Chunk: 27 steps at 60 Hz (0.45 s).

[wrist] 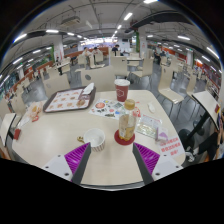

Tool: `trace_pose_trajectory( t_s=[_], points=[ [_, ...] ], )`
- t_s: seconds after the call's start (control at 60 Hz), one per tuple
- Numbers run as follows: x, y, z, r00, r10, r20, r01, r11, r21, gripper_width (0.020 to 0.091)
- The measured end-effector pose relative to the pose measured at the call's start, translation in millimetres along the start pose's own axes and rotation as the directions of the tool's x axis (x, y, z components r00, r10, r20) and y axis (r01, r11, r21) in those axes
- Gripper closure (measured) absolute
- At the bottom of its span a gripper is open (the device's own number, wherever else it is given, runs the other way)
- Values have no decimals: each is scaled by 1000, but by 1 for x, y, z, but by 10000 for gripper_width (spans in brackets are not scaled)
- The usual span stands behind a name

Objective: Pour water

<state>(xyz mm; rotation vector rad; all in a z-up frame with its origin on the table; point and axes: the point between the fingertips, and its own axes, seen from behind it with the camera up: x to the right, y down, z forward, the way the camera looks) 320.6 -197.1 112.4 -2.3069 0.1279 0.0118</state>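
Just ahead of our fingers, centre of the round table, stands the bottle, upright on a red coaster, w/ a red cup beyond it on the far side. Our gripper is spread wide, pads apart & holding nothing, lined up w/ the bottle, probably so we can close on it next. Near-left sits a small white cup; far-left a tray; to the right, a printed sheet.

Claw pads magenta; table cream; cup dark red; tray patterned, dark-rimmed.
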Motion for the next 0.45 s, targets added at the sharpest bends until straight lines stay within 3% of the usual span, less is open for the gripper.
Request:
trace_pose_trajectory(
  t_s=[0.45],
  points=[
    [-29, 4, -52, 999, -44, -30, 44, 999, 15, 251]
  ],
)
